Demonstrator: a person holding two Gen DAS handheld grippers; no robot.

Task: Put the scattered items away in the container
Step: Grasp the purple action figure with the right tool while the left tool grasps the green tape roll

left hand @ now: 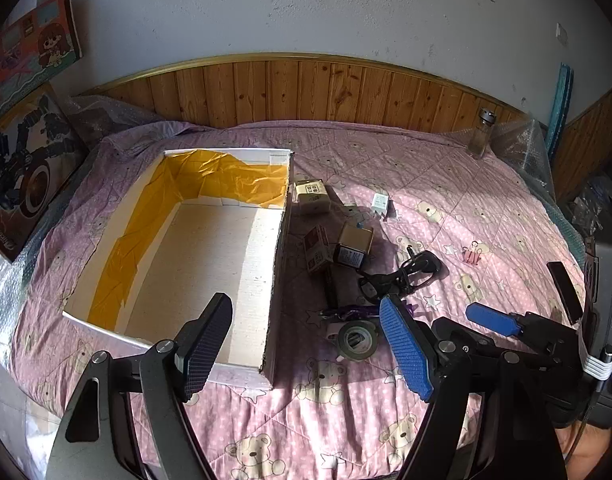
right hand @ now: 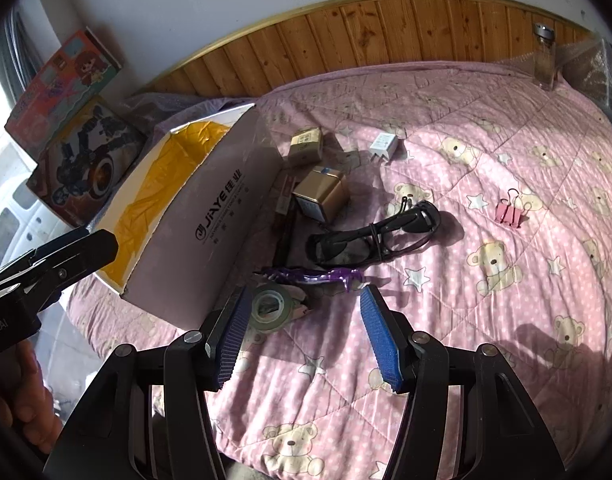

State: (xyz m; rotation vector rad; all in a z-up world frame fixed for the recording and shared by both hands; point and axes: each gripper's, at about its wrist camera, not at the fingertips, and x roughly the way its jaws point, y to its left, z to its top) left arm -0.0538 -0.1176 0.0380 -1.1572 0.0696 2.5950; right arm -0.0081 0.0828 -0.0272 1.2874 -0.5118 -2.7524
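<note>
An open white cardboard box [left hand: 280,248] lined with yellow tape lies empty on the pink bear-print quilt; its side wall [right hand: 210,216] carries printed lettering. Scattered to its right are a tape roll [left hand: 357,340] [right hand: 270,308], a purple plastic piece [left hand: 347,312] [right hand: 317,276], black glasses [left hand: 397,276] [right hand: 373,232], a gold box [left hand: 353,246] [right hand: 321,194], small cartons [left hand: 311,196] [right hand: 306,144], a white charger [left hand: 379,202] [right hand: 383,145] and a pink binder clip [left hand: 471,254] [right hand: 509,212]. My left gripper [left hand: 306,304] hovers open over the box's near right corner. My right gripper [right hand: 306,294] is open just short of the tape roll, holding nothing.
A glass bottle [left hand: 481,134] [right hand: 543,56] stands at the far right of the bed by the wooden wall panel. Toy boxes [left hand: 22,168] lean at the left beyond the container. Bubble wrap [left hand: 523,144] lies at the far corner. A hand [right hand: 22,396] holds the left gripper.
</note>
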